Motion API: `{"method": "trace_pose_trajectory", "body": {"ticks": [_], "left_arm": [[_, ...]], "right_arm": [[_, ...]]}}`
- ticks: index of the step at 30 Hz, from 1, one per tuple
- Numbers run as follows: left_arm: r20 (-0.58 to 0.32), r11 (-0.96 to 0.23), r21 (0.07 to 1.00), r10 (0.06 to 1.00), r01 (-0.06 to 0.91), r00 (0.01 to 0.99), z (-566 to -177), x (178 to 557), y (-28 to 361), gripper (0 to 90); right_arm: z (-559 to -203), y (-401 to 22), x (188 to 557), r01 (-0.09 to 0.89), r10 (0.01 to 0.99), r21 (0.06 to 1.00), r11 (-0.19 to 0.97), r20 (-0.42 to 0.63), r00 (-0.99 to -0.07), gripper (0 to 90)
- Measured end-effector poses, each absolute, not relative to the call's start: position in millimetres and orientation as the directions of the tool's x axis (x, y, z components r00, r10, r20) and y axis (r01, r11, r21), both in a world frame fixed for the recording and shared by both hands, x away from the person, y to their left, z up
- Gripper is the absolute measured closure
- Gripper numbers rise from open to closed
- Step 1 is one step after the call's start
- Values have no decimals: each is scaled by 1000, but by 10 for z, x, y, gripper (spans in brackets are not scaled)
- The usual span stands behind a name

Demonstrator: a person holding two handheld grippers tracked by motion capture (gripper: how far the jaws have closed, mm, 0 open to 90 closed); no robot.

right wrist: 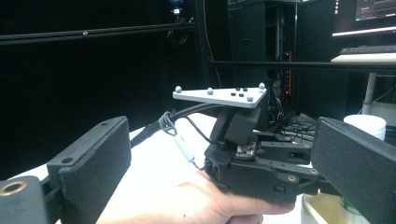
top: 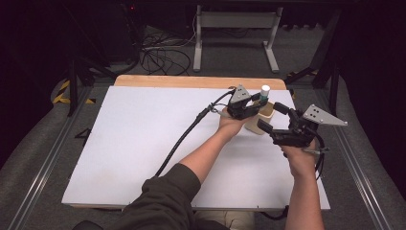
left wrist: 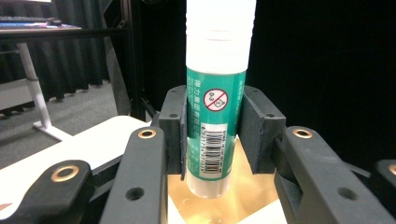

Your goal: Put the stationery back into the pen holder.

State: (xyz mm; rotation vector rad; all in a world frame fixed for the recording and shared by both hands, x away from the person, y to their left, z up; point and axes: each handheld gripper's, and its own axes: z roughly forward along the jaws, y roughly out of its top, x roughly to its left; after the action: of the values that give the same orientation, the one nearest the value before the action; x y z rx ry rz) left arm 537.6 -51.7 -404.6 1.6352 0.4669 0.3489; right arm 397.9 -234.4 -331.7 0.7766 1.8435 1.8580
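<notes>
One table [top: 143, 143], white-topped with a wooden edge along its far side, carries everything listed below; grey carpet and dark stands surround it.

Two forearms enter from the near edge in the high view, the left one in a dark green sleeve [top: 165, 199], the right one bare.

Left tongs [top: 258, 101]: held over the far right part of the table, grey three-cornered plate on top, black cable [top: 184, 139] trailing back toward the person. In the left gripper view the two black jaws are closed against the sides of a glue stick, one pad pressing each side of its label.

Right tongs [top: 273, 117]: held just beside the left pair, nearer the table's right edge. Jaws stand wide apart with nothing between them; in the right gripper view they frame the left hand [right wrist: 196, 200] and its tool.

Cup [top: 262, 117]: small, pale tan, standing on the table directly under the left tongs; its golden interior shows below the stick in the left gripper view.

Glue stick [left wrist: 216, 98]: upright, white cap on top, green label with barcode, lower end hanging over the cup's opening.
</notes>
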Motion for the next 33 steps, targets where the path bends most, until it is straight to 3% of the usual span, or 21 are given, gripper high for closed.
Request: {"method": "trace_pose_trajectory", "body": {"ticks": [33], "left_arm": [[-43, -126, 984, 507, 124, 861, -4227, 5387, -606, 641]], "right_arm": [[-3315, -2354, 3981, 94, 640, 995, -43, 100, -762, 57]]}}
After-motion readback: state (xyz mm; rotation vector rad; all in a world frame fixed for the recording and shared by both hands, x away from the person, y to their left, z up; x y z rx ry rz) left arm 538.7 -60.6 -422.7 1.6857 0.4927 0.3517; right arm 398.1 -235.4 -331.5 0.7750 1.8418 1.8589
